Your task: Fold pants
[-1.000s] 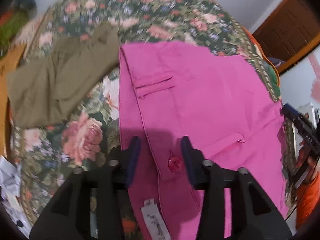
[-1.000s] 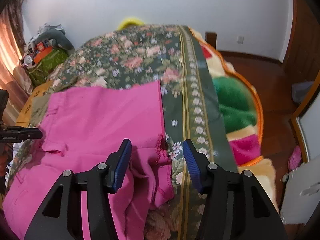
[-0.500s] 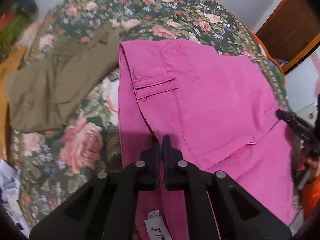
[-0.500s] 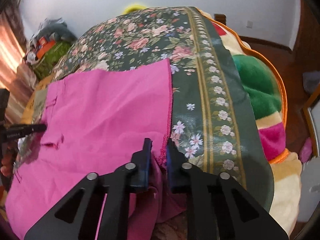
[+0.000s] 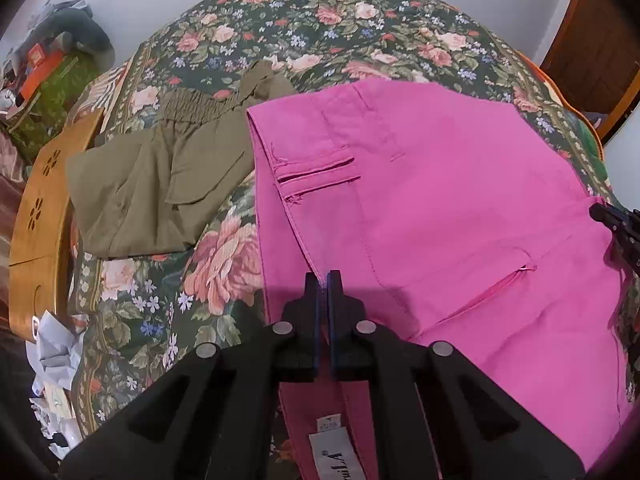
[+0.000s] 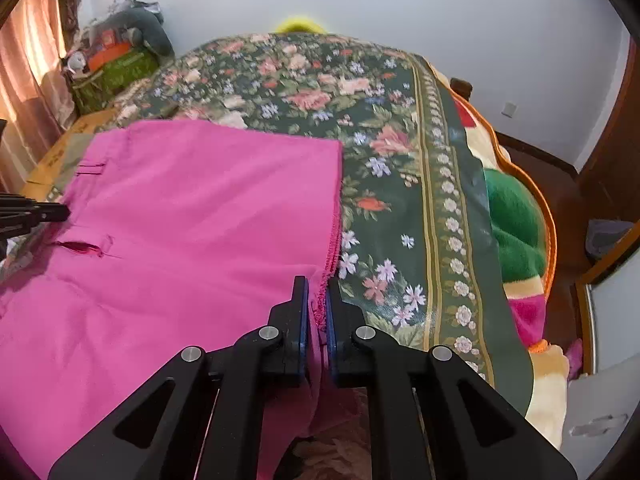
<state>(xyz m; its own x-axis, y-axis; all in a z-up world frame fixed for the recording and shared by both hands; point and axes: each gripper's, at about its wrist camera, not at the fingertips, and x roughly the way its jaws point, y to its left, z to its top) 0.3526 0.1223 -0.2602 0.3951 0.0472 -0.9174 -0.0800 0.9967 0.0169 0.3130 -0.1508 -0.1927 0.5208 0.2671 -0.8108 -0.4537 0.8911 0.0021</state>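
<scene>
Your left gripper (image 5: 323, 280) — jaws clamped on pink pants (image 5: 440, 208) waistband | your right gripper (image 6: 317, 286) — jaws pinching their hem | olive pants (image 5: 160, 184) beside the pink pants on the bed (image 5: 360, 32)

olive pants (image 5: 160, 184) crowding left, bare floral bedspread (image 6: 384, 168) beyond pink pants (image 5: 440, 208)

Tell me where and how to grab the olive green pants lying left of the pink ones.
Grip the olive green pants at the gathered elastic waistband, coming from the far end of the floral bedspread. That bunched band stands thicker than the flat legs, so jaws could close on it.
</scene>
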